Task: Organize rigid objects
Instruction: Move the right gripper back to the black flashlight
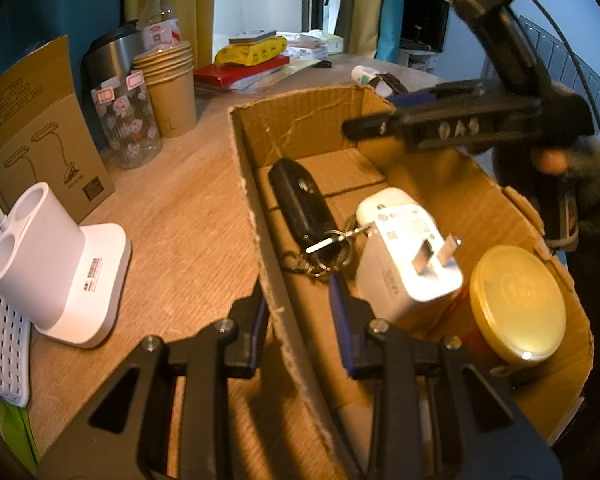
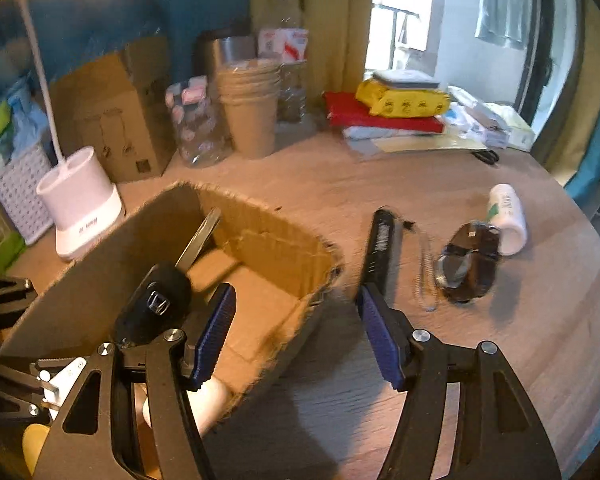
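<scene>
An open cardboard box [image 1: 256,208] on the wooden desk holds a black car key [image 1: 300,204] with key rings, a white charger plug [image 1: 408,256] and a yellow-lidded jar [image 1: 518,304]. My left gripper [image 1: 300,308] straddles the box's near wall, jaws apart, the wall between them. My right gripper [image 2: 296,328] is open and empty above the box's right end; it shows in the left wrist view [image 1: 480,120]. The car key [image 2: 156,304] lies in the box [image 2: 284,256] beside its left finger. On the desk to the right lie a black comb-like bar [image 2: 380,248], a paper clip [image 2: 426,280], a dark wrapped object [image 2: 470,264] and a white bottle [image 2: 508,216].
At the back stand a white lamp base [image 1: 56,260], a brown carton [image 1: 32,120], a patterned jar [image 1: 126,124], stacked paper cups [image 1: 168,84], a steel tumbler, a water bottle [image 1: 158,16]. Red and yellow packets [image 2: 400,108] and papers lie far right. A white basket [image 2: 20,196] stands left.
</scene>
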Demonstrator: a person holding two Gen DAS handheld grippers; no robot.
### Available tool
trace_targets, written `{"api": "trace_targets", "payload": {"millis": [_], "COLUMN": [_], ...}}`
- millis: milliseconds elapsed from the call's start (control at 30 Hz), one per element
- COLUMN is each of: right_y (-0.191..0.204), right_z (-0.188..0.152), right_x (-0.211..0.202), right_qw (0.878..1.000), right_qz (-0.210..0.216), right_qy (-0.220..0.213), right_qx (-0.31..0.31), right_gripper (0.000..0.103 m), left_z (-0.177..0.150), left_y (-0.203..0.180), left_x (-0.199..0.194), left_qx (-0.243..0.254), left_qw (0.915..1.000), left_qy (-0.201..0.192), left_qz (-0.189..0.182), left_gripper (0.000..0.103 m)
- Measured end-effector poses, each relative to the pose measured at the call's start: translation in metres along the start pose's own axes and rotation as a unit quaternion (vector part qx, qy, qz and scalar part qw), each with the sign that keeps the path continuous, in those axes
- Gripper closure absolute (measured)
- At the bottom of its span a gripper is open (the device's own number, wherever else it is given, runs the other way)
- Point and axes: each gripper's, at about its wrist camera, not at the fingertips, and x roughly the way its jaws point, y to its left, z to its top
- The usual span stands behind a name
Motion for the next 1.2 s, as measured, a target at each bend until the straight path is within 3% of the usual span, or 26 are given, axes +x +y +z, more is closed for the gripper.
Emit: {"api": "trace_targets", "payload": {"millis": [200,300,733,933,1000,1067,1200], "right_y": [-0.032,-0.042,-0.071,-0.078,-0.077,-0.075,-0.066], "right_z": [0.007,0.007,0.017,0.021,0.024,0.026,0.025], "right_x": [-0.007,-0.006,-0.011,-0.003,-0.001,0.001,0.003], "right_qw": [0.998,0.996,0.99,0.991,0.992,0.993,0.996], "right_qz": [-0.026,-0.015,-0.008,-0.008,-0.005,-0.005,0.01], "right_qy": [-0.03,-0.036,-0.068,-0.066,-0.064,-0.058,-0.054], "right_qx": [0.055,0.075,0.124,0.117,0.108,0.1,0.076], "right_gripper": [0.036,0.036,0.036,0.036,0.041,0.055,0.06], "left_z": [0.0,0.0,0.0,0.0,0.0,0.0,0.0], "left_y": [0.001,0.001,0.002,0.003,0.003,0.003,0.003], "left_x": [0.001,0.001,0.0,0.0,0.0,0.0,0.0], "left_qx": [0.0,0.0,-0.002,-0.002,-0.002,-0.002,-0.002], "left_qw": [1.0,1.0,1.0,1.0,1.0,1.0,1.0], "left_qy": [0.0,0.0,0.0,0.0,0.0,0.0,0.0], "left_qz": [0.0,0.0,0.0,0.0,0.0,0.0,0.0], "left_gripper": [0.072,0.072,0.072,0.072,0.072,0.072,0.072]}}
